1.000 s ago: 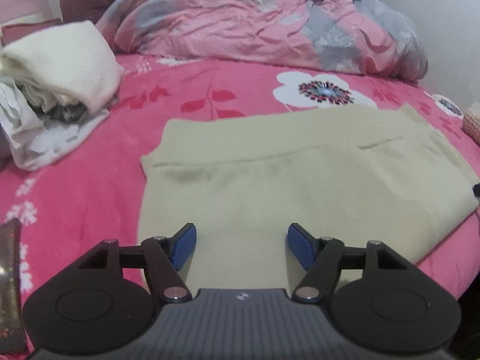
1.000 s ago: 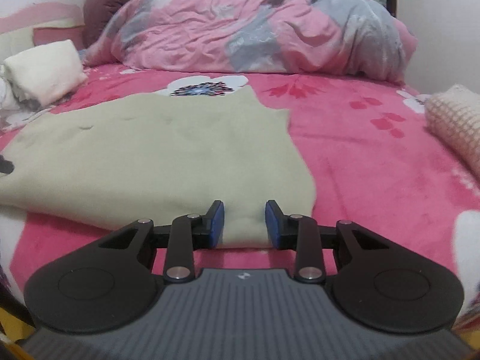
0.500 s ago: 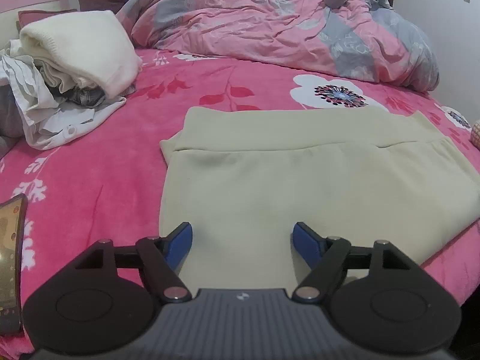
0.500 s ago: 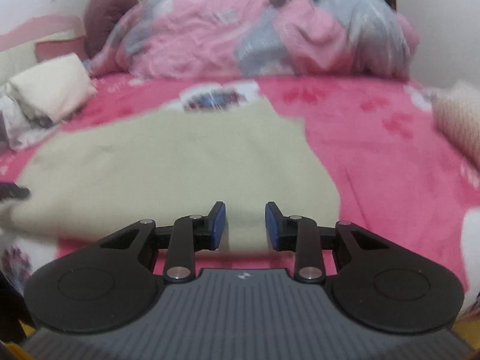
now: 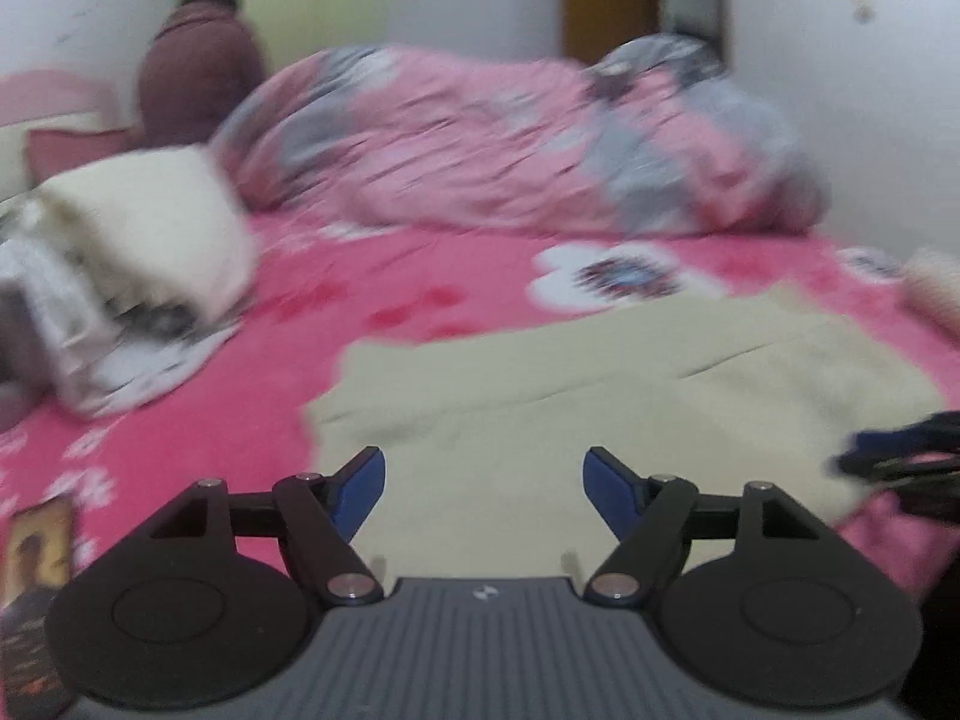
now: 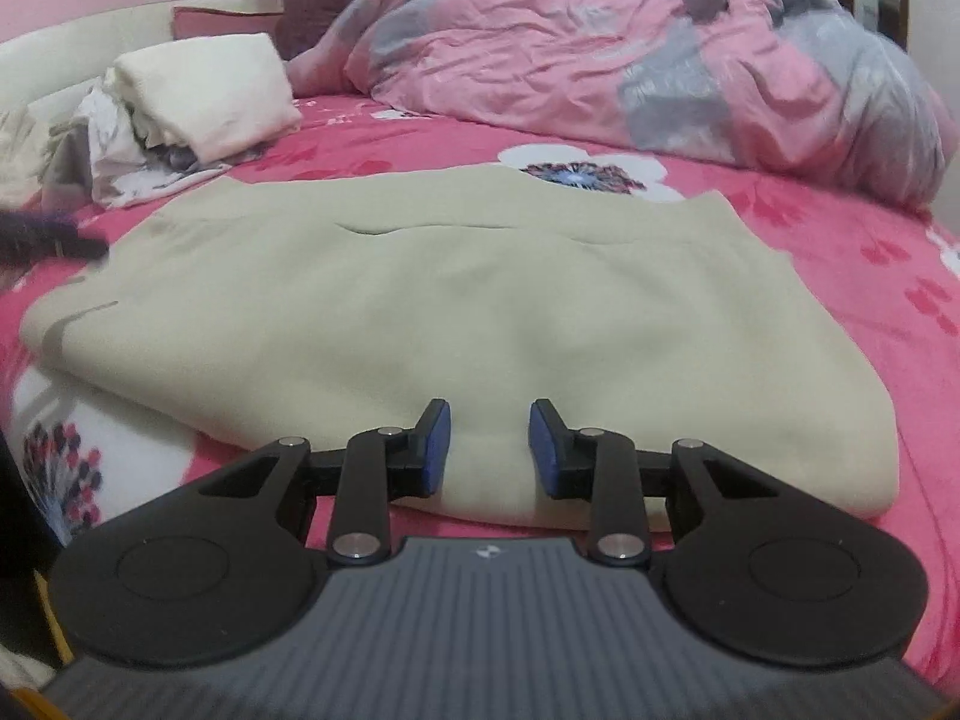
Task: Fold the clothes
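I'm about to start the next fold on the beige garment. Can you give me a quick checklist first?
1. Beige garment lying flat on the bed: ok.
2. Near edge in front of the right gripper: ok.
3. Right gripper empty, jaws apart, narrow gap: ok.
4. Left gripper empty, jaws wide; they have just been opening: ok.
5. Clothes pile clear of the garment: ok.
6. Left view sharp enough to aim: not ok, blurred.

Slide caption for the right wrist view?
Right gripper open above the beige garment lying flat on the pink bed.
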Motion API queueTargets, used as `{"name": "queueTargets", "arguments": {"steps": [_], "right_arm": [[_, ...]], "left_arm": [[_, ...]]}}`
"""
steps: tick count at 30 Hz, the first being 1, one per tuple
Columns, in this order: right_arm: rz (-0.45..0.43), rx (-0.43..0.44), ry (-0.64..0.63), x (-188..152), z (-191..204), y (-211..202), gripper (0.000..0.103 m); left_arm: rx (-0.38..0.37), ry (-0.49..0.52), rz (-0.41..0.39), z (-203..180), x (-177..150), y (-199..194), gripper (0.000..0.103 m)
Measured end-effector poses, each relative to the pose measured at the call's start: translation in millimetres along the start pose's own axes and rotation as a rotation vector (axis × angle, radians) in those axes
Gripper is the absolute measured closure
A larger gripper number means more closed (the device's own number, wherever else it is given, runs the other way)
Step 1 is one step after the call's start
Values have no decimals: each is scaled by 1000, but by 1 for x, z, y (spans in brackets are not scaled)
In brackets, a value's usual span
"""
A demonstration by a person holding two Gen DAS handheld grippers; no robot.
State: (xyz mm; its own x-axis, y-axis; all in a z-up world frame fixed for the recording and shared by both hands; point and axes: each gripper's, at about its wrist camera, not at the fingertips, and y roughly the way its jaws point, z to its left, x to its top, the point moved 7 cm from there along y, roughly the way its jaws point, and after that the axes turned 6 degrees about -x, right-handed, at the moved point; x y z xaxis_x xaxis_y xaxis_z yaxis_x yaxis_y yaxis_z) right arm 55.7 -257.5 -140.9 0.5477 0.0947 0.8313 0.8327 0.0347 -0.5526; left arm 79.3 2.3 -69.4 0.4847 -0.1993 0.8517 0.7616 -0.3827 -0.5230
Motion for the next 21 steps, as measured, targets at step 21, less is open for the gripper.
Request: {"name": "queueTargets", "arguments": {"steps": [21], "right_arm": [[-8, 59, 76, 28, 8, -15, 73]], "left_arm": [[-86, 99, 76, -76, -42, 62, 24]]}}
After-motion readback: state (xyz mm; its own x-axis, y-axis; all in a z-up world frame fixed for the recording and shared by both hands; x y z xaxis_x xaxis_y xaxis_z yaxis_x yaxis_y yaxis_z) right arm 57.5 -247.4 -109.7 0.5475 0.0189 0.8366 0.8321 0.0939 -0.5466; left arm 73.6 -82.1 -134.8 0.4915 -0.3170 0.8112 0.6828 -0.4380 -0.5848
